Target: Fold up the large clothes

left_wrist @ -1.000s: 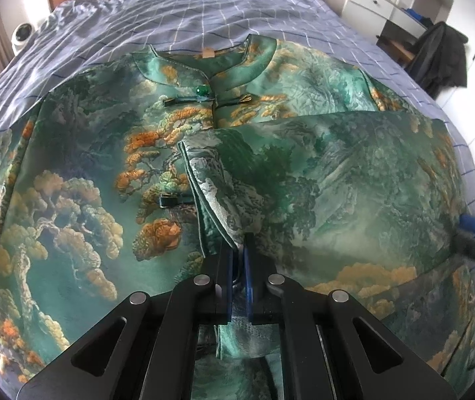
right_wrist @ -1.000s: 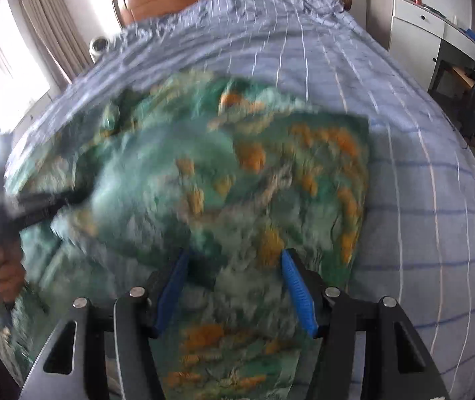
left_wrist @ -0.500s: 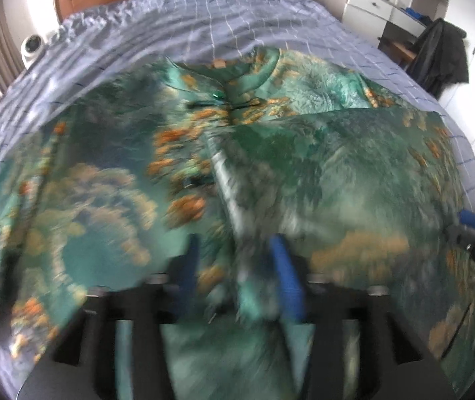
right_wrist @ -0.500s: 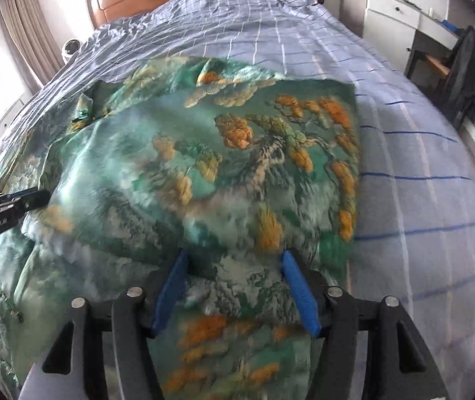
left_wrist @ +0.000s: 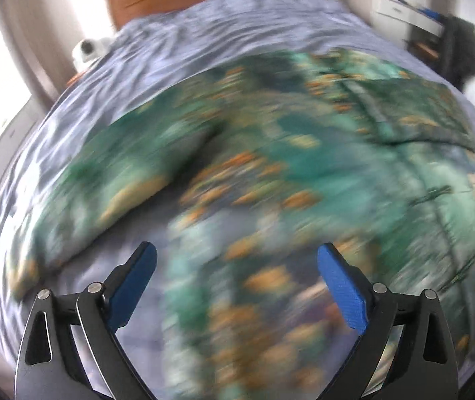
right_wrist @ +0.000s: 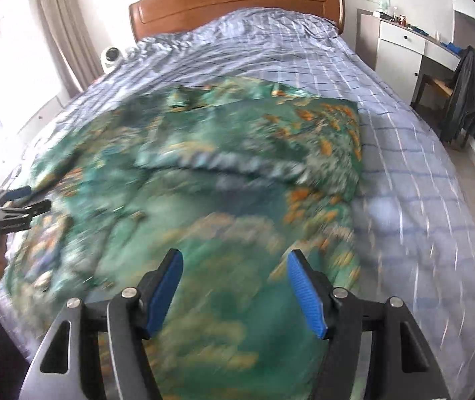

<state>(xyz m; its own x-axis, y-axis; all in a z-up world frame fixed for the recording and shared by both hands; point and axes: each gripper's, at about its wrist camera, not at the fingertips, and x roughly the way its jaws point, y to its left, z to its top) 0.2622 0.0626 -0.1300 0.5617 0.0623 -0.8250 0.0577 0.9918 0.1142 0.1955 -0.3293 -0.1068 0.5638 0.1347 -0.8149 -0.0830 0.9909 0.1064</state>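
A large green garment (right_wrist: 224, 180) with orange tree print lies spread on the bed, its right sleeve folded in across the body. It also shows, blurred, in the left wrist view (left_wrist: 271, 173). My left gripper (left_wrist: 235, 286) is open and empty, above the garment's left side; it also shows at the left edge of the right wrist view (right_wrist: 20, 206). My right gripper (right_wrist: 234, 293) is open and empty over the garment's lower part.
The bed has a blue checked sheet (right_wrist: 414, 180) and a wooden headboard (right_wrist: 237, 0). A white dresser (right_wrist: 401, 50) and a chair with a dark jacket (right_wrist: 471, 90) stand at the right. A curtain (right_wrist: 60, 30) and a small white device (right_wrist: 112, 56) are at the left.
My left gripper has let go of the folded sleeve, opened wide and swung left. My right gripper stayed open and drew back a little.
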